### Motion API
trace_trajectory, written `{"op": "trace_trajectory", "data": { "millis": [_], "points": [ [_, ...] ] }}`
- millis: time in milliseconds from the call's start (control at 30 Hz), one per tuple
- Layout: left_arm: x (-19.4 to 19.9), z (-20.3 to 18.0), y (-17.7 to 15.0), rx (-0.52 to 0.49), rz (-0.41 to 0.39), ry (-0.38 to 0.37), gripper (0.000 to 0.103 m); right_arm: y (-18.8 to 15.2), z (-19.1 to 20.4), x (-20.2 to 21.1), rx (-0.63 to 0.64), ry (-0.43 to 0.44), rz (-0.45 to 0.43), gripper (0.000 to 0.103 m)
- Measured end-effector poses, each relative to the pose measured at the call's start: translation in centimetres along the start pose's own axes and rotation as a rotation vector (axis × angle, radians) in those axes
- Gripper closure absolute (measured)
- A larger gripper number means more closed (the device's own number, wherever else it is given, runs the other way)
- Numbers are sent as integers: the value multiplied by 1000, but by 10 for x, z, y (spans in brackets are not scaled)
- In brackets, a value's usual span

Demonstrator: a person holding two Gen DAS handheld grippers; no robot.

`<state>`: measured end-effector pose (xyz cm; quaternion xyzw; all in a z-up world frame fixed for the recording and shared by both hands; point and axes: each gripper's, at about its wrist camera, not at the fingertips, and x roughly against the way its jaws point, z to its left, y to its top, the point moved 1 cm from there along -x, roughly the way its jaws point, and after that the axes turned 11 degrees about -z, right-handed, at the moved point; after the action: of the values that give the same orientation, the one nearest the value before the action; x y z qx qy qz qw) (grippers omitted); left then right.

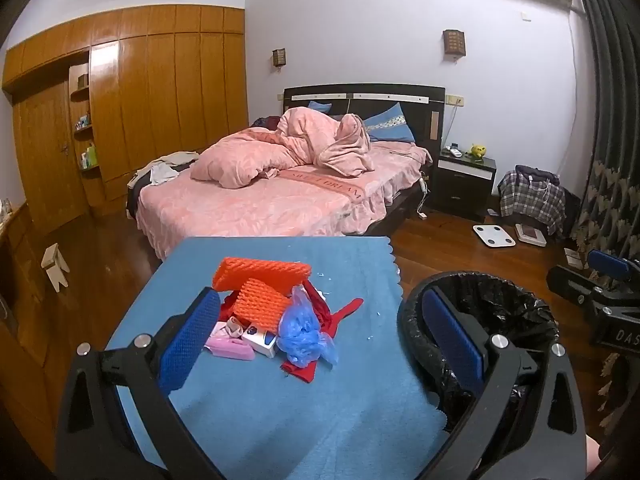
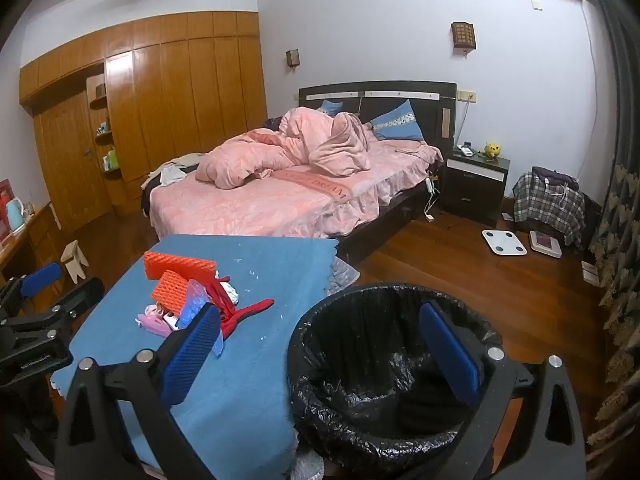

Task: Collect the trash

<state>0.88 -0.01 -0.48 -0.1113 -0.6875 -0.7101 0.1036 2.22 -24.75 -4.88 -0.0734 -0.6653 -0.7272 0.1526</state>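
A pile of trash sits on a blue cloth-covered table (image 1: 280,412): orange foam netting (image 1: 262,276), a crumpled blue plastic bag (image 1: 304,332), red scraps (image 1: 344,310), a pink wrapper (image 1: 230,348) and a small white box (image 1: 260,340). The pile also shows in the right wrist view (image 2: 180,292). A bin with a black liner (image 2: 384,364) stands right of the table. My left gripper (image 1: 320,340) is open, empty, hovering before the pile. My right gripper (image 2: 320,344) is open, empty, over the bin's near rim.
A bed with pink bedding (image 1: 280,184) lies beyond the table. A dark nightstand (image 1: 464,184), a white scale (image 1: 494,235) and a plaid bag (image 1: 532,196) are on the wooden floor at right. A wooden wardrobe (image 1: 152,92) lines the left wall. A small stool (image 1: 56,266) stands left.
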Motion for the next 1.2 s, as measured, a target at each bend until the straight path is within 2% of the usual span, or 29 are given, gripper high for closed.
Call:
{"op": "trace_trajectory", "data": {
  "millis": [1200],
  "points": [
    [0, 0, 0, -10, 2, 4, 5, -1, 1, -1, -2, 0, -3, 6]
  ]
}}
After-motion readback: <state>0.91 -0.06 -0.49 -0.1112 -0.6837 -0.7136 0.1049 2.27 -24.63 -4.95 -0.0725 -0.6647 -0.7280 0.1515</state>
